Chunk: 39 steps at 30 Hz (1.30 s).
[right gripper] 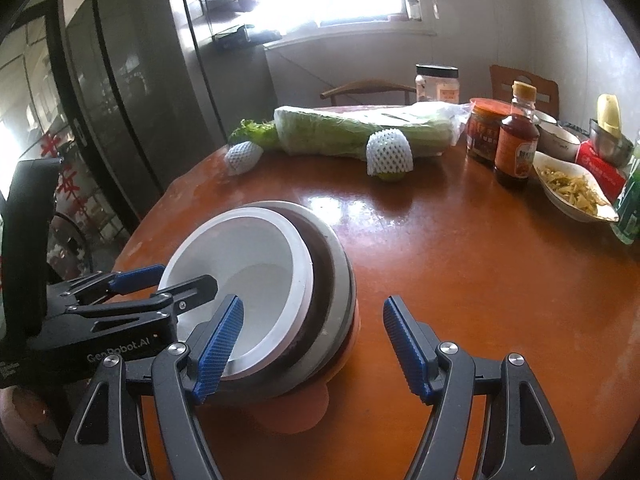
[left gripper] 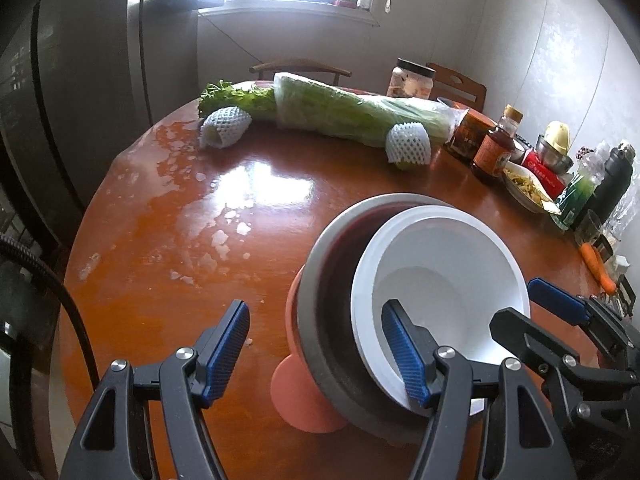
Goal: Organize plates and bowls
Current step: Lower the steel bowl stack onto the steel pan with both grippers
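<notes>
Both the left gripper (left gripper: 316, 350) and right gripper (right gripper: 312, 350) are spread, holding nothing, beside the white bowl (left gripper: 440, 276). It sits crooked in the gray bowl (left gripper: 332, 248) on the counter (left gripper: 160, 240). A bump could tip the stack.

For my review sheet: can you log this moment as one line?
stage: bowls nested | stack: white bowl in grey bowl on table | left tongs: open, beside stack | right tongs: open

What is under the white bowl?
The white bowl sits tilted inside a grey bowl, with an orange dish beneath. Anything between them is covered.
</notes>
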{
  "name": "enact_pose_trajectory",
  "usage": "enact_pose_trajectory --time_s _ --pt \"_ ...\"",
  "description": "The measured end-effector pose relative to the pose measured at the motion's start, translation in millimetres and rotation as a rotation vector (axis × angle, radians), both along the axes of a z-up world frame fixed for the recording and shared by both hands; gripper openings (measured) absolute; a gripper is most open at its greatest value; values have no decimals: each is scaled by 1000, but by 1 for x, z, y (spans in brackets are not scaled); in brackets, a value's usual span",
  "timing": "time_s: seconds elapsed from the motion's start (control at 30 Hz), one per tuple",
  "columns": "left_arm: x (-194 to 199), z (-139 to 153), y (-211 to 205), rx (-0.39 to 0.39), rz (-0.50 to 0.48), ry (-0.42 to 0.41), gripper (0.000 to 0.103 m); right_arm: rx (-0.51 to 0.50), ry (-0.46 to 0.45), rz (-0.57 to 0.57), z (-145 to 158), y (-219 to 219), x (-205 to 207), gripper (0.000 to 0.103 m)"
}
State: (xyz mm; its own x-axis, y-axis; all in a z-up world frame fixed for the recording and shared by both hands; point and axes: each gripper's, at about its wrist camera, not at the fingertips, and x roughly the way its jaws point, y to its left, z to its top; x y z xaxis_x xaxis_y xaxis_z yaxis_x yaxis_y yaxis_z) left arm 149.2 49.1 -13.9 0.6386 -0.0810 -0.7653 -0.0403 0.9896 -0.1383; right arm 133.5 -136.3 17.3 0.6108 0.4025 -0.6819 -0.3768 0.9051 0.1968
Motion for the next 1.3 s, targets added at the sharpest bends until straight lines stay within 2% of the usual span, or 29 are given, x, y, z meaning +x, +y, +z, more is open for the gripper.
enact_pose_trajectory --time_s 0.53,0.7,1.3 --pt "-17 11 9 -8 9 -38 69 -17 -38 -8 13 8 -10 74" --pt "-23 18 12 -23 7 -74 69 -26 -51 -13 17 12 -13 74" --pt "-52 41 20 16 19 -141 71 -36 -137 -47 42 18 -38 77"
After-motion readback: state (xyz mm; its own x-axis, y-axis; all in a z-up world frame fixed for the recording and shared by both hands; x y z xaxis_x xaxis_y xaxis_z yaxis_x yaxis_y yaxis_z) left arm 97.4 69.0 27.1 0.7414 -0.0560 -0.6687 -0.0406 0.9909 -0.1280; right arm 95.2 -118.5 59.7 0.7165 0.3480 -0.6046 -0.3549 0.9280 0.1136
